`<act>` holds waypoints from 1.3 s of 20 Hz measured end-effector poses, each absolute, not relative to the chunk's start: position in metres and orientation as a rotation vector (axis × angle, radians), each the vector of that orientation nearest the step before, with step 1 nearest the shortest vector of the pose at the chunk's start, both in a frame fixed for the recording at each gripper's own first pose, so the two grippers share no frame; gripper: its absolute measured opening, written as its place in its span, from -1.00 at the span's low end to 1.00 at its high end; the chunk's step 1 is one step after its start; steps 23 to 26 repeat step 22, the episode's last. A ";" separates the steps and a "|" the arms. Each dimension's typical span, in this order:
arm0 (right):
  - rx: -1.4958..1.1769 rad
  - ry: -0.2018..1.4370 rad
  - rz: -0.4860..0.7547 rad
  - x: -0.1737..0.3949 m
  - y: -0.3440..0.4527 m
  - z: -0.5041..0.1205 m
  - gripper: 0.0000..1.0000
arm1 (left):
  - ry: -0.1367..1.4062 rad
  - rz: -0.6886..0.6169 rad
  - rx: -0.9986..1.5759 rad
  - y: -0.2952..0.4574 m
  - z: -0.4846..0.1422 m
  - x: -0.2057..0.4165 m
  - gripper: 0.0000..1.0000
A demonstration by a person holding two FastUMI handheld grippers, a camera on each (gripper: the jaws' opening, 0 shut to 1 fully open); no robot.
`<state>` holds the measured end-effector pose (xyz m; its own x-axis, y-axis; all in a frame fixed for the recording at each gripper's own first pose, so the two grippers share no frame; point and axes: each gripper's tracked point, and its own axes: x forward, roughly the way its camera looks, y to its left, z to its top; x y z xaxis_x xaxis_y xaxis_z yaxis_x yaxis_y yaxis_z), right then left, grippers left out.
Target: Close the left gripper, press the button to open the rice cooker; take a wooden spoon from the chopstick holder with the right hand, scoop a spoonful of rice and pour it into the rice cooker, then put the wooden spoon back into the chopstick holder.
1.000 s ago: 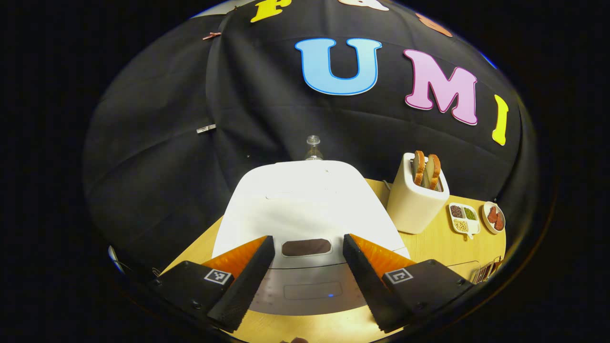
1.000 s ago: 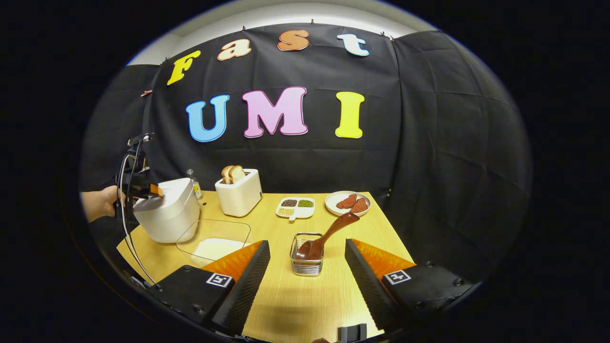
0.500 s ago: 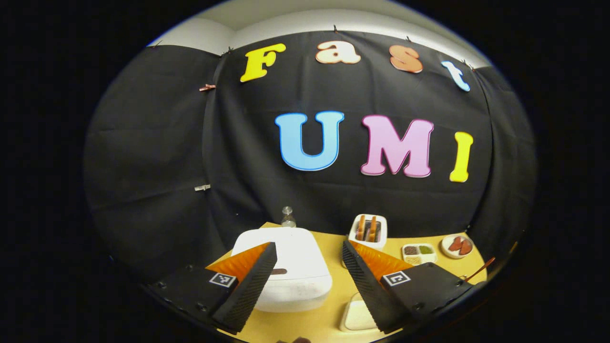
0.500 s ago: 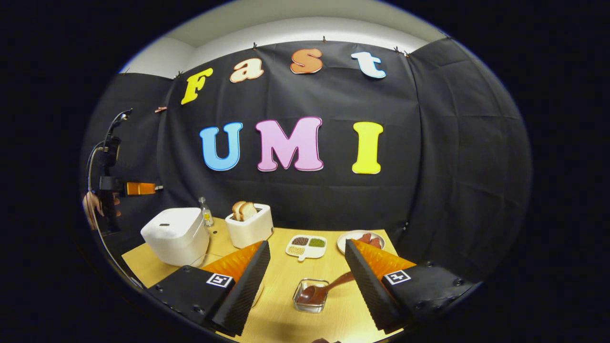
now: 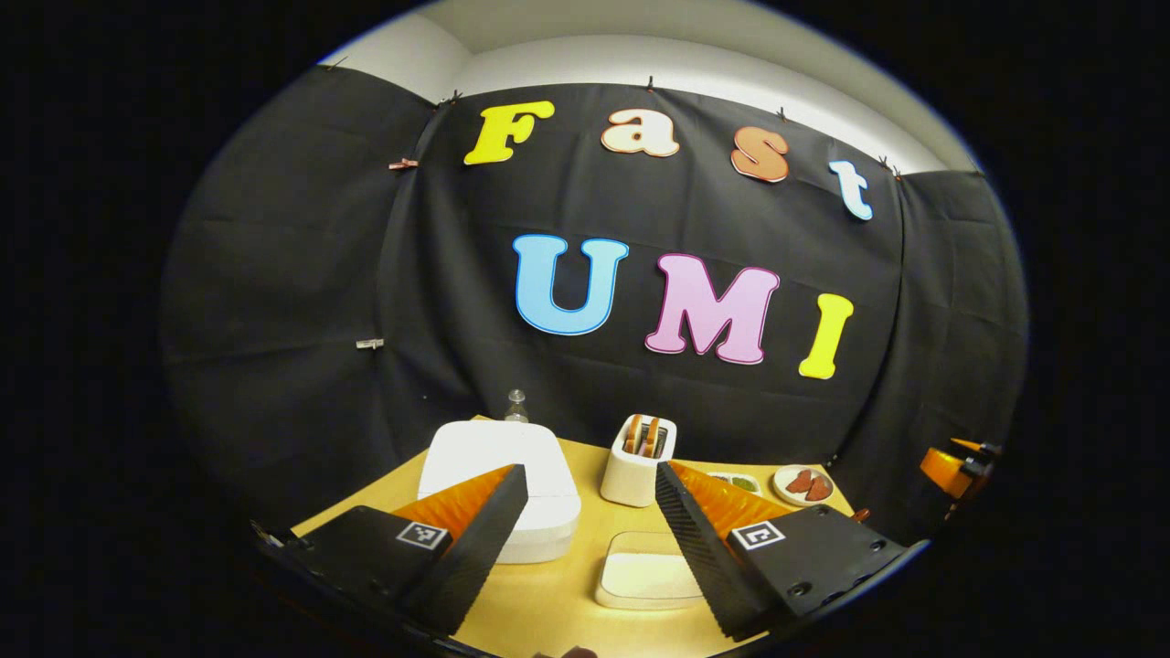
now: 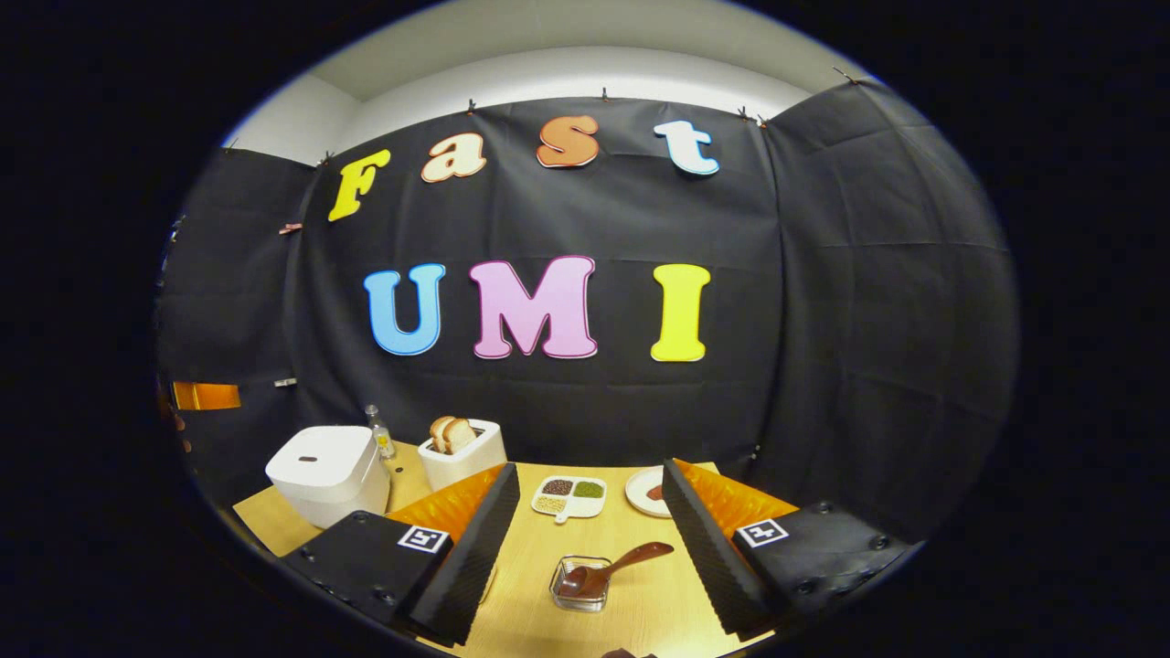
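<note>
Both views are evenly lit from overhead, and detail is kept sharp. Soft glare is seen on the light wooden table [image 5: 567, 603] near its front edge. Straight lines are bowed strongly toward the rims. The black cloth wall [image 6: 859, 302] is rendered dim.

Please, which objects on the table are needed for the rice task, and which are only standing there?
Needed: rice cooker, lid shut; wooden spoon in the chopstick holder; tray of rice.

Only standing there: toaster with bread; sectioned dish of beans; plate; small bottle.
</note>
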<state>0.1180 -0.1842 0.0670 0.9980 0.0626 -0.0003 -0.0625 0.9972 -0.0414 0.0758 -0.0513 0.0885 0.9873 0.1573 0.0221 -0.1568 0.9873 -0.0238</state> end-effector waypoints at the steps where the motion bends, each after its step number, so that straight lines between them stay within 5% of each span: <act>1: -0.045 -0.007 0.030 0.108 -0.182 0.067 0.97 | -0.008 0.142 -0.003 -0.048 0.081 0.070 0.92; 11: -0.031 -0.039 -0.123 0.029 -0.137 0.066 0.96 | 0.025 -0.041 0.024 -0.033 0.054 0.043 0.91; 26: -0.004 -0.058 -0.152 -0.005 -0.102 0.062 0.96 | 0.015 -0.055 0.075 0.000 0.038 0.021 0.91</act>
